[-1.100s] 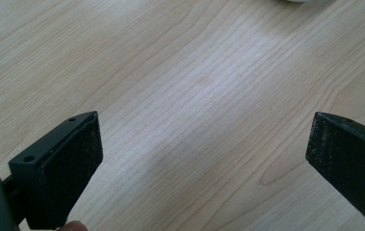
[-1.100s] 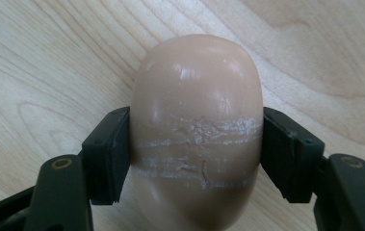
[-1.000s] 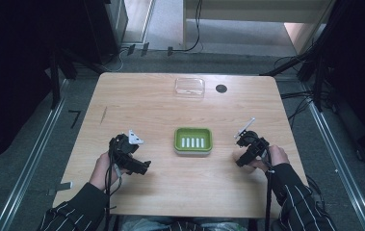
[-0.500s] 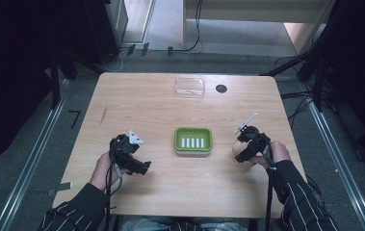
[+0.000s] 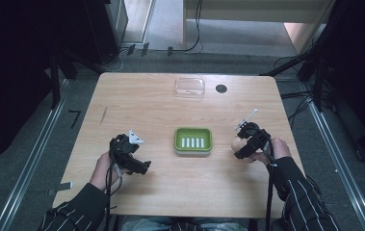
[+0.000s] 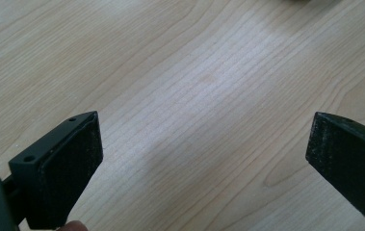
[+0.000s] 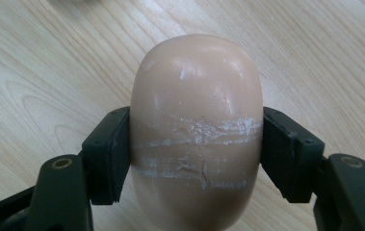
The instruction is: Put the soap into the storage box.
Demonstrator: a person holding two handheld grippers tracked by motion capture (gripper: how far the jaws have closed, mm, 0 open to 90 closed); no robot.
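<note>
Left gripper [image 5: 144,168] rests low over the bare table [image 5: 136,101], left of the dish; in the left gripper view its jaws stand wide apart with nothing between them, only wood grain below. It has no part in this step as far as I can judge and is best kept where it is, clear of the dish. Green soap dish [image 5: 193,141] sits mid-table, slotted insert facing up and unoccupied. A clear lid [image 5: 189,87] and a small dark disc [image 5: 221,88] lie well apart at the far edge. Right gripper [image 7: 195,159] is clamped on the soap [image 7: 195,130], a pale oval bar, held across its short width just right of the dish and close above the wood; the pads [image 7: 110,156] press on both flanks, and the bar's surface shows white scrape lines at pad height. Judgement: the step is carrying the soap leftward into the dish. The bar looks smooth and rounded, so it could slide in the grip; keep the squeeze steady, lift enough to clear the dish rim, line the bar's long axis with the dish's long side, lower until it bears on the insert, then release.
</note>
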